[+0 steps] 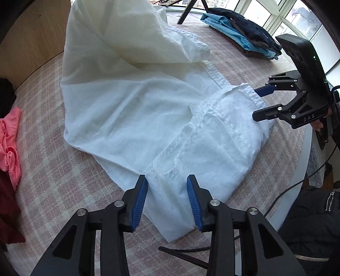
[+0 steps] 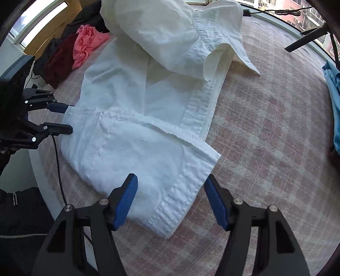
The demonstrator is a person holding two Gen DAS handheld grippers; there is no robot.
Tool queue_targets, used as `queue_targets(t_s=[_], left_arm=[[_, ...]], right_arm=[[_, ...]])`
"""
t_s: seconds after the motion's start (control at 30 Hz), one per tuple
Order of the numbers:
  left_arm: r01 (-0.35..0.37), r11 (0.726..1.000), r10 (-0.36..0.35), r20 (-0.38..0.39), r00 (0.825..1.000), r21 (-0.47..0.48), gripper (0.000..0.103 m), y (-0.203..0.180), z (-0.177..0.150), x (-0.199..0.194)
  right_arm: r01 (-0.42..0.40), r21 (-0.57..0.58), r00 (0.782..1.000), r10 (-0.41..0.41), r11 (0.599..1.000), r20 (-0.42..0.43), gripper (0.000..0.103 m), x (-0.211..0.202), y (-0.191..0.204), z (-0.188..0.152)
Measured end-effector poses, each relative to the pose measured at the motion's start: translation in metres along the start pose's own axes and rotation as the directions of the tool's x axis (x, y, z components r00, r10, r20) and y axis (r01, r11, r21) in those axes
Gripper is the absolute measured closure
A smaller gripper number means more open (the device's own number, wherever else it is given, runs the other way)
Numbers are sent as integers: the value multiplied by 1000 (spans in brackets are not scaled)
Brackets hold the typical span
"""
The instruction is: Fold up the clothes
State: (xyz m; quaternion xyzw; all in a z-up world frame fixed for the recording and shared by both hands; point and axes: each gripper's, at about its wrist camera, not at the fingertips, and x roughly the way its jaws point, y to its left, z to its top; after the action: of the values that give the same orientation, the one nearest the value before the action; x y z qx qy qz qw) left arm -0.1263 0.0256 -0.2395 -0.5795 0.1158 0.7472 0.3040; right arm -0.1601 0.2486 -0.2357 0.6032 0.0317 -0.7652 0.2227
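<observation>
A white shirt (image 1: 131, 99) lies partly folded on the pink checked tablecloth (image 1: 53, 180), its far part bunched up. It also shows in the right wrist view (image 2: 131, 135), collar (image 2: 221, 42) at the back. My left gripper (image 1: 166, 189) is open, its blue pads on either side of the shirt's near folded corner. It also shows in the right wrist view (image 2: 63, 118), open at the shirt's left edge. My right gripper (image 2: 172, 191) is open over the hem corner of the folded part. It also shows in the left wrist view (image 1: 260, 104), open at the shirt's right edge.
A pink garment (image 1: 10, 144) and a dark red one (image 1: 8, 212) lie at the left. A stack of blue and dark folded clothes (image 1: 240, 31) sits at the far right. The table edge (image 1: 306, 152) and a black cable (image 2: 58, 165) run along my side. A black stand leg (image 1: 187, 10) stands at the back.
</observation>
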Motion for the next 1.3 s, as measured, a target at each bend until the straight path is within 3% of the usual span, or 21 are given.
queue_targets(t_s=[0.03,0.07,0.17,0.33,0.4,0.67,0.73,0.8,0.9,1.17,1.3], left_arm=[[6,1000,-6,3,1000,-2,74,0,-1,-1],[13,1000,-13,6,1000,-4,77,1,-2,-2],[19,1000,-19,12,1000,7,82,0,-5,-2],[17,1000,-17,0,1000,-7,82,6,-6,1],[15,1000,-15,-6,1000,-3,82,6,-5,2],[17,1000,-16,-27,1000,21,85,3,-3,9],[23,999,-23,-23,999,24,89,2,-3,10],[24,999,-23,-11,1000,27,96,1,-4,8],[20,999,-20,12,1000,28,101,0,-7,2],[13,999,-16,59,998,39,101,-2,-10,-12],[-7,998,5,28,1000,62,101,-7,-7,4]], right_arm=[[1,-5,1000,-1,1000,0,52,1,2,0],[3,-7,1000,-3,1000,-3,64,1,2,0],[7,-4,1000,-7,1000,4,73,2,-1,1],[-1,40,1000,1,999,-3,71,-3,-12,-6],[25,75,999,-28,997,39,62,-9,-19,-6],[18,18,999,-19,1000,28,59,6,-16,0],[16,12,999,-16,1000,29,65,7,-13,-1],[-10,9,999,10,1000,37,83,6,-11,-4],[16,-23,998,-14,1000,65,92,-1,-4,-11],[34,-28,994,-31,999,107,96,-20,9,-5],[37,-55,994,-31,998,107,96,-22,13,-5]])
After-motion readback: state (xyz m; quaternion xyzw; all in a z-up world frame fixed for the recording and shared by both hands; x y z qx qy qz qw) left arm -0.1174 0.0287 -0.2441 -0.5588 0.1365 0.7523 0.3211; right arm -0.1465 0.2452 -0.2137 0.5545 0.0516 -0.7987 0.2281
